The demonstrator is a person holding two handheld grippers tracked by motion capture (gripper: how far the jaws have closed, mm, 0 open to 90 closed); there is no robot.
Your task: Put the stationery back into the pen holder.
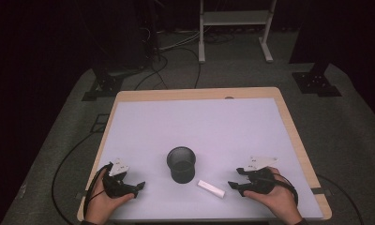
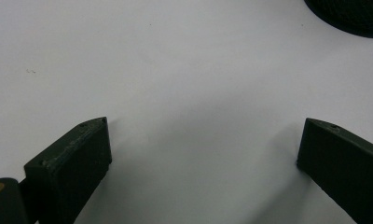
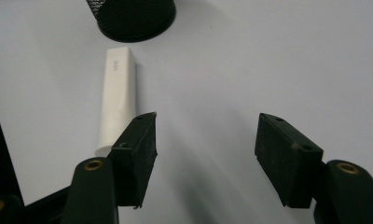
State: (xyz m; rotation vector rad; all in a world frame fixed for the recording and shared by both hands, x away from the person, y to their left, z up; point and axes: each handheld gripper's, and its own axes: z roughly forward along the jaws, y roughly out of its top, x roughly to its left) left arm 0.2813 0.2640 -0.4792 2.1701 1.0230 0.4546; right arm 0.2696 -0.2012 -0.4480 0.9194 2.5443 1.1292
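A black mesh cup (image 1: 181,164) stands upright near the front middle of the white table (image 1: 195,122). Just right of it a small white block (image 1: 211,188) lies flat. My right gripper (image 1: 236,179) sits to the right of the block, held in a hand, jaws apart with nothing between them. In the right gripper view the white block (image 3: 116,95) lies beside and beyond the left jaw, and the mesh cup (image 3: 133,17) is past it. My left gripper (image 1: 137,187) rests at the front left, open and empty; the cup's edge (image 2: 350,16) shows at the top right of its view.
The table's wooden rim (image 1: 296,140) runs along the right and far sides. Cables (image 1: 167,61) and stand feet (image 1: 314,82) lie on the grey floor behind the table, with a white frame (image 1: 235,28) at the back.
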